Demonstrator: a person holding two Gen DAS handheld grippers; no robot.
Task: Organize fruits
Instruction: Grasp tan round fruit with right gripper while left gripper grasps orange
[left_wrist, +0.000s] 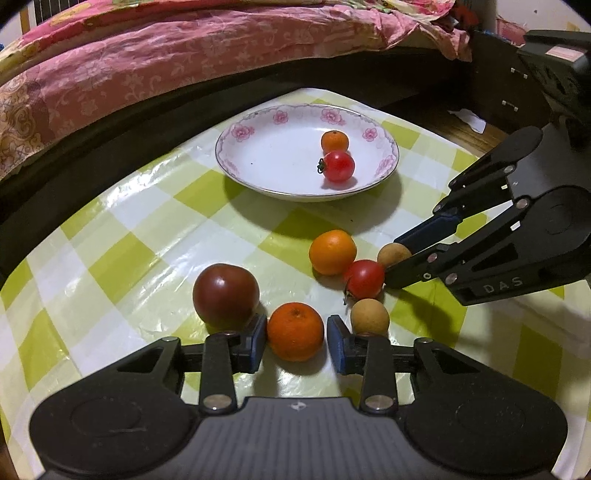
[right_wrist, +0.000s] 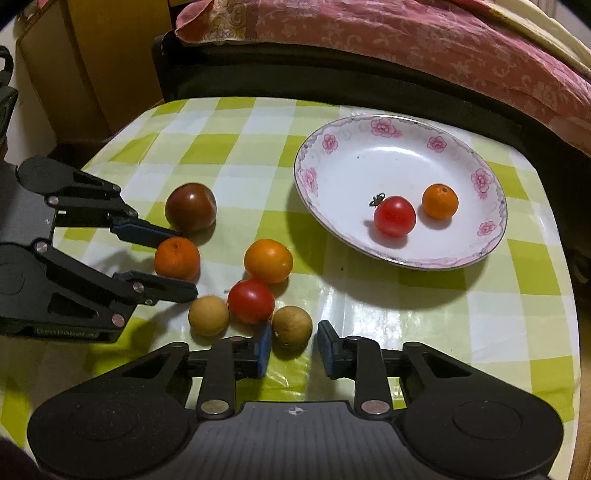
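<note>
On the table (right_wrist: 369, 302) | right tongs (right_wrist: 293, 343) partly hide longan (right_wrist: 291, 325).

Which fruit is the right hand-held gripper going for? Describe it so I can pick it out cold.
Start at the flowered plate, then drop to the loose cluster of fruit nearer the cameras. The fruit sits between the fingers of the right hand-held gripper, beside a red tomato: a longan, small, round, dull brown and darker than the tan one left of the tomato.

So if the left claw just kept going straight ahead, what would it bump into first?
Probably the small orange already sitting between the left claw fingers, on the checked tablecloth.
</note>
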